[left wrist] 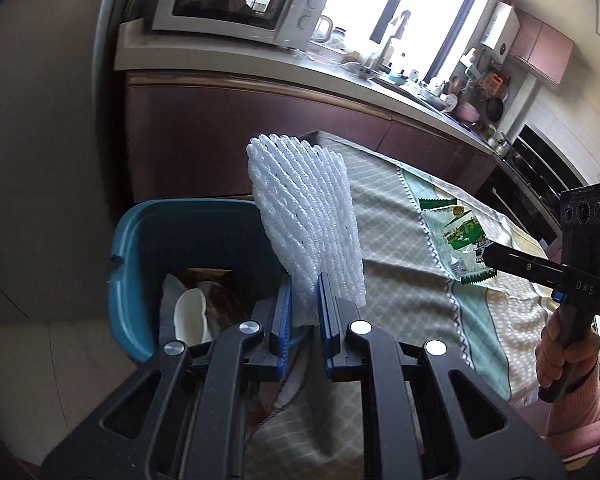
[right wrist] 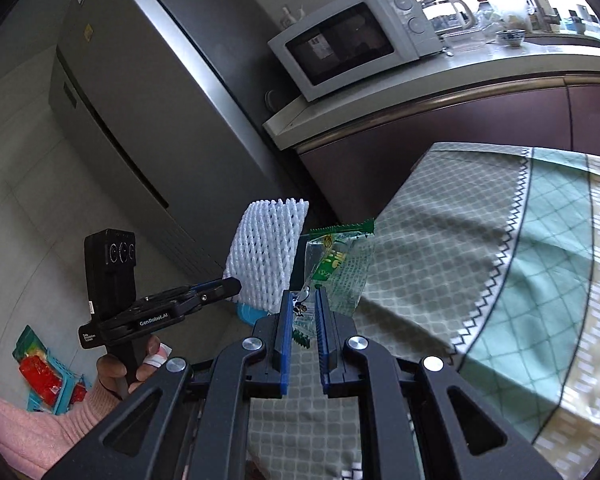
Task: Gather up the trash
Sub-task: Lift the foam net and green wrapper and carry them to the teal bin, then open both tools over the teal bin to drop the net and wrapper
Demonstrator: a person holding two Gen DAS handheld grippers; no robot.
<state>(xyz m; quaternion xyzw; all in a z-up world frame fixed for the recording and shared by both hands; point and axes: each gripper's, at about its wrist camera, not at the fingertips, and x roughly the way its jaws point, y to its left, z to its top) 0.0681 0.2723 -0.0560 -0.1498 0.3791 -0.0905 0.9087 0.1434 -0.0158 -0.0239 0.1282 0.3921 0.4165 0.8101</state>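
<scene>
Trash is in both of our tongs, so we judge the step in hand to be the carry to the bin, with the drop not yet made.

Our left tongs (left wrist: 304, 304) are clamped on the lower end of a white foam net (left wrist: 304, 216), which stands up from between the blue pads. Just left of and below these tongs sits the blue bin (left wrist: 140, 240), its mouth open toward us, with white scraps and something brown already inside. The net's top leans over the bin's right rim, so the next move, we think, calls for bringing the tongs a little further left until the net is clear over the opening, then spreading the jaws.

Our right tongs (right wrist: 304, 312) are pinched on a clear wrapper with green print (right wrist: 336, 264), which sticks out ahead of the pads over the checked tablecloth (right wrist: 480, 240). Left of these tongs, the other pair holds the net up, and only a sliver of blue shows beneath it. This wrapper has further to travel leftward and should follow once the net is dropped.

The left view alone shows the bin's inside and what it holds, plus the sink and stove along the counter. The right view alone shows the grey fridge (right wrist: 132, 100) and a red and blue heap on the floor (right wrist: 48, 376), too blurred to name.
</scene>
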